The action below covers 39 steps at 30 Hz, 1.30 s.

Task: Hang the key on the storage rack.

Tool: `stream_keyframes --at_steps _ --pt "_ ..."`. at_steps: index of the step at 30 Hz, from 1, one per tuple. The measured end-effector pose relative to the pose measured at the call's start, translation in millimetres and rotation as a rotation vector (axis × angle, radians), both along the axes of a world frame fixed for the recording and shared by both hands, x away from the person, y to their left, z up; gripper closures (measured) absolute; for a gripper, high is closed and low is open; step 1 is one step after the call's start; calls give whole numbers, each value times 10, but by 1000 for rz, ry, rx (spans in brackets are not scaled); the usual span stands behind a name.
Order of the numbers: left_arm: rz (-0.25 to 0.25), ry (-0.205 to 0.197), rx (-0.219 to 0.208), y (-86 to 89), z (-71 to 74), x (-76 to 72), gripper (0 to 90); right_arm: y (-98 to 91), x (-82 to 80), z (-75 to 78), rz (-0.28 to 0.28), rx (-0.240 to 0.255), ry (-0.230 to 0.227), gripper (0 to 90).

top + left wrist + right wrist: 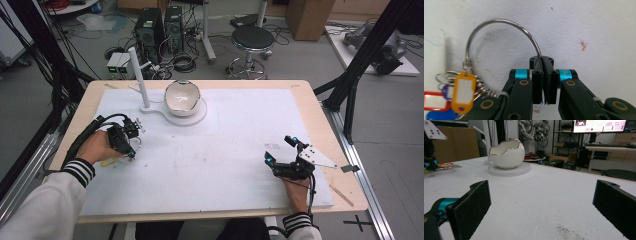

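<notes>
My left gripper [541, 75] pinches the wire of the key ring [499, 27] flat on the white mat [225, 150], tags [462, 91] bunched beside it. My right gripper [281, 150] rests wide apart near the mat's right edge. Bare mat runs ahead to the egg-shaped bowl [182, 97].

A pale wooden surface [310, 100], and a white mat [225, 150] covers nearly all of it. Far side, left of centre: a white stand [175, 117] sits on the mat, round base, upright post [138, 75], with a white egg-shaped bowl [182, 97] on that base. Near left, key tags [464, 91] lie on the mat.
</notes>
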<state>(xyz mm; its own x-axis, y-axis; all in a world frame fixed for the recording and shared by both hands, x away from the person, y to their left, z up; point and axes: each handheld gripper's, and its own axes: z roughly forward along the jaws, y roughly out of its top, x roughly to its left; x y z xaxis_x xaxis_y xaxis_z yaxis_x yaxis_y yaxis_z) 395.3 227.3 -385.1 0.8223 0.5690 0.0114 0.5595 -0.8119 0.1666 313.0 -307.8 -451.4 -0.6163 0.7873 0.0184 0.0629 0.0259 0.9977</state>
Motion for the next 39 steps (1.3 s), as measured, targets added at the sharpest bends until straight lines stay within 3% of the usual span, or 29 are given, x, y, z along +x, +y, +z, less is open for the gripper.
stream_keyframes --at_steps 6,11,15,18,23,27,30,39 --pt "-43 -81 -75 88 210 -14 869 1 0 0 -1 -1 -1 11" --pt "-62 -145 -108 144 336 -39 871 2 0 0 -2 -2 -1 11" --pt "-37 -207 -174 205 408 -64 872 2 0 0 -2 -2 -1 11" --pt "-55 -254 -201 261 470 -68 873 2 -1 1 -2 -1 0 11" --pt "-91 -330 -303 363 583 -74 874 1 0 0 -2 -2 0 11" --pt "-92 -343 -372 432 641 -67 875 3 -2 1 -3 -5 0 11" --pt "-110 -364 -397 475 682 -63 875 3 -1 2 -3 -5 -1 11" --pt "-75 -419 -511 545 748 -20 875 6 -2 1 -2 -4 -2 11"
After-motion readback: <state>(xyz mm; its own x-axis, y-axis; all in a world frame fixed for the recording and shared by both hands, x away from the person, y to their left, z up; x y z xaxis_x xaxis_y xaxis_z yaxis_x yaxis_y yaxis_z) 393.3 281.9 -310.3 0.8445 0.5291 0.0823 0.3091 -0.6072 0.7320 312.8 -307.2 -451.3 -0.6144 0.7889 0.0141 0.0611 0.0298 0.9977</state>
